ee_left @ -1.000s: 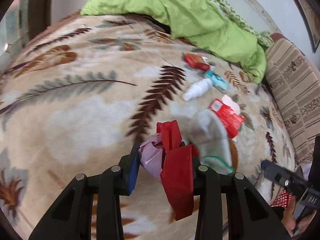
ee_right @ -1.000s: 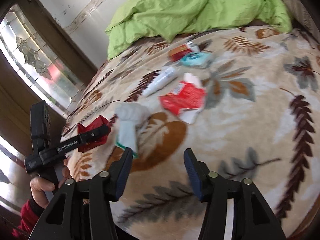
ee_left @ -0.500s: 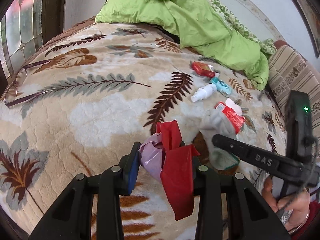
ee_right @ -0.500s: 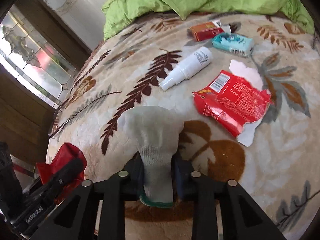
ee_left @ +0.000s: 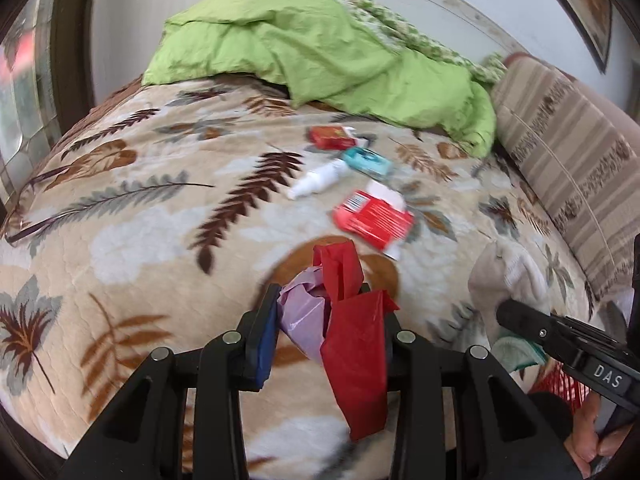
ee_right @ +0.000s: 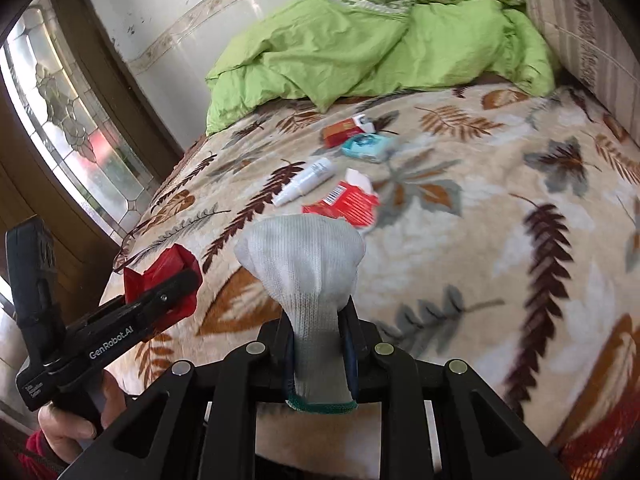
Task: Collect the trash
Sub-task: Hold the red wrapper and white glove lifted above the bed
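Leaf-print blanket (ee_left: 132,240) covers bed — left tongs (ee_left: 320,320) clamp bags (ee_left: 352,344), right tongs (ee_right: 318,344) just closed on glove (ee_right: 304,264).

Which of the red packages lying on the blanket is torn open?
The red wrapper nearer the camera, beside the white bottle: flat, ragged white edge, barcode showing. The red box by the green duvet keeps its shape.

Leaf-patterned beige blanket (ee_left: 132,216), lime-green duvet (ee_left: 320,52)

This is a bedroom in a home. A big bed (ee_left: 132,236) has a soft blanket with leaves on it, a crumpled green quilt (ee_left: 320,52), a striped pillow (ee_left: 576,168) and a patterned glass window (ee_right: 72,120) beside it.
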